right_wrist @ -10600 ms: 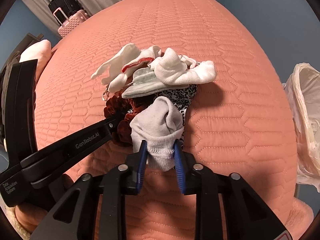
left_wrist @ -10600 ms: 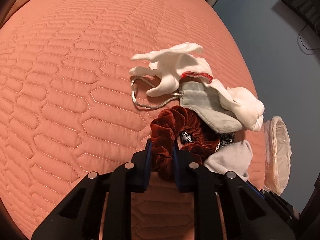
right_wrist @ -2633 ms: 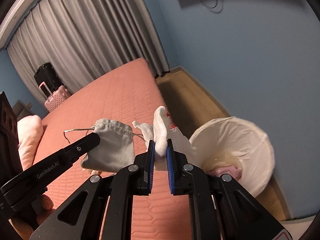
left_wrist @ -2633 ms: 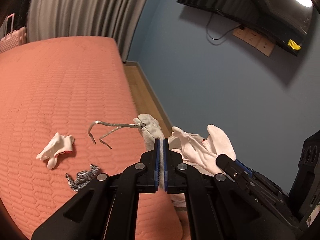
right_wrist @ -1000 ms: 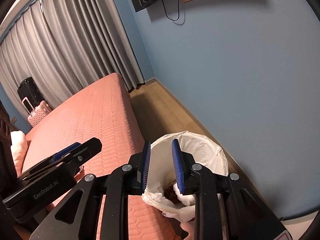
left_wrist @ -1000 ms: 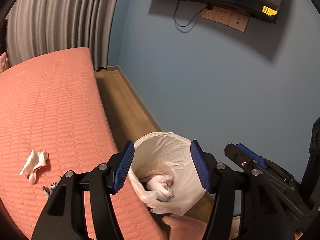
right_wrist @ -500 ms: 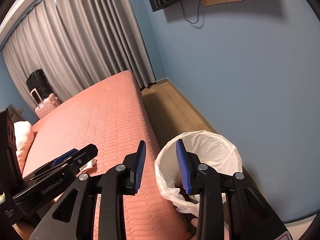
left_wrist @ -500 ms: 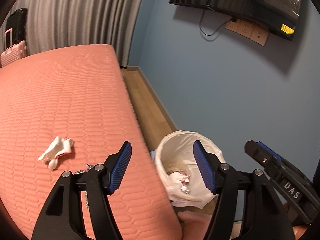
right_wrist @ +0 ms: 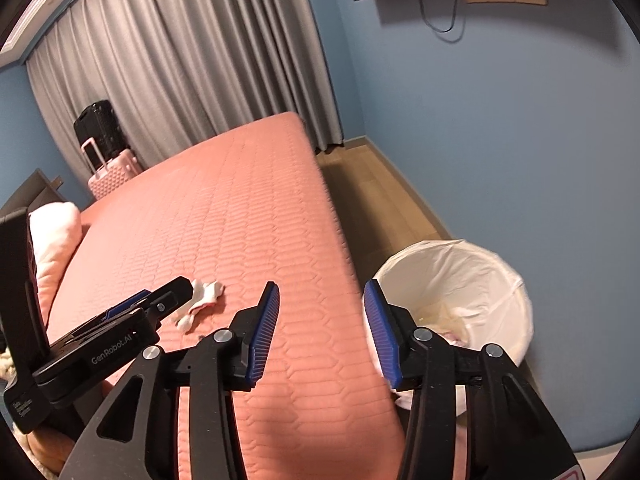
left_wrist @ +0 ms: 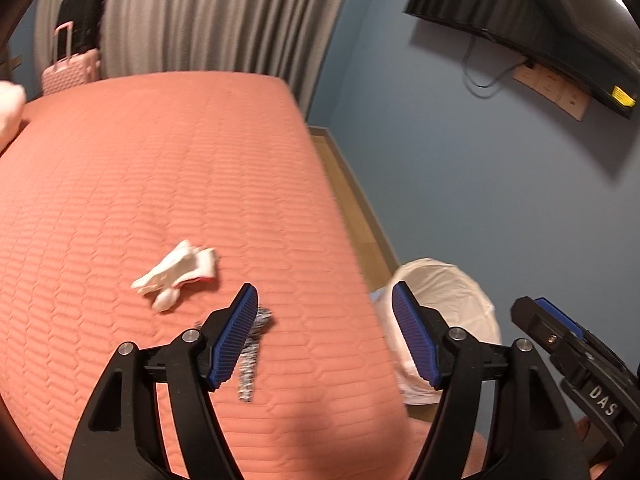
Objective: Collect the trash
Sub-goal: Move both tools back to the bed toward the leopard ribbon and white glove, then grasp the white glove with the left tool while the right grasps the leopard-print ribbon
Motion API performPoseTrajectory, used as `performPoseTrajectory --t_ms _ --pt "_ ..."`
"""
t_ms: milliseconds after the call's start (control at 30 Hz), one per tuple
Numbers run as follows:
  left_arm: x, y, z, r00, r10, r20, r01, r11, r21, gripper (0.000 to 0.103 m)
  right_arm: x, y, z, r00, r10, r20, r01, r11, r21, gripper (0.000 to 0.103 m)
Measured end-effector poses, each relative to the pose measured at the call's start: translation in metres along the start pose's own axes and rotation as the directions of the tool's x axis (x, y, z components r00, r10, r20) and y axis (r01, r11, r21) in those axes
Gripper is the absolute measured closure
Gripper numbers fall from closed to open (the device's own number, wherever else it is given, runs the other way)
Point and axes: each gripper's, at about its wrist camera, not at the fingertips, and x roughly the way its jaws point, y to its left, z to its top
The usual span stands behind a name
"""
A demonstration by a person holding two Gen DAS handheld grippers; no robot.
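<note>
A white crumpled cloth with a red trim lies on the salmon quilted bed. A black-and-white patterned strip lies just right of it, partly behind my left finger. My left gripper is open and empty above the bed's right edge. The white-lined trash bin stands on the floor beside the bed, with discarded items inside. My right gripper is open and empty, between bed edge and bin. The cloth also shows in the right wrist view.
A blue wall runs along the right, with a mounted TV and sockets. Grey curtains hang at the far end. A pink suitcase with a black case on it stands by the bed. A pink pillow lies left.
Both grippers have let go of their items into the bin and opened wide. Both views have swung left from the bin toward the bed and the remaining cloth.
</note>
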Motion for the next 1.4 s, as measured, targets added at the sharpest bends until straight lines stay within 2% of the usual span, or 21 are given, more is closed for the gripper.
performPoseTrajectory --t_ms 333,667,833,1133,1400 --pt "0.01 0.069 -0.007 0.996 0.088 -0.034 -0.091 0.99 -0.106 0.036 0.039 0.05 -0.016 0.995 0.049 -0.086 -0.054 0.997 -0.059 0.059" --pt "0.021 0.116 -0.01 0.989 0.128 -0.071 -0.137 0.979 -0.154 0.036 0.085 0.094 -0.031 0.981 0.081 -0.174 -0.099 0.99 -0.096 0.059" --pt "0.031 0.135 -0.012 0.985 0.149 -0.092 -0.163 0.971 -0.173 0.026 0.107 0.11 -0.04 0.973 0.079 -0.216 -0.103 0.989 -0.104 0.057" --pt "0.068 0.163 -0.005 0.974 0.174 -0.145 -0.197 0.966 -0.166 0.025 0.161 0.119 -0.056 0.951 0.07 -0.302 -0.103 0.99 -0.094 0.055" --pt "0.105 0.17 0.003 0.97 0.163 -0.181 -0.19 0.971 -0.146 0.024 0.206 0.127 -0.07 0.927 0.06 -0.371 -0.099 0.991 -0.086 0.055"
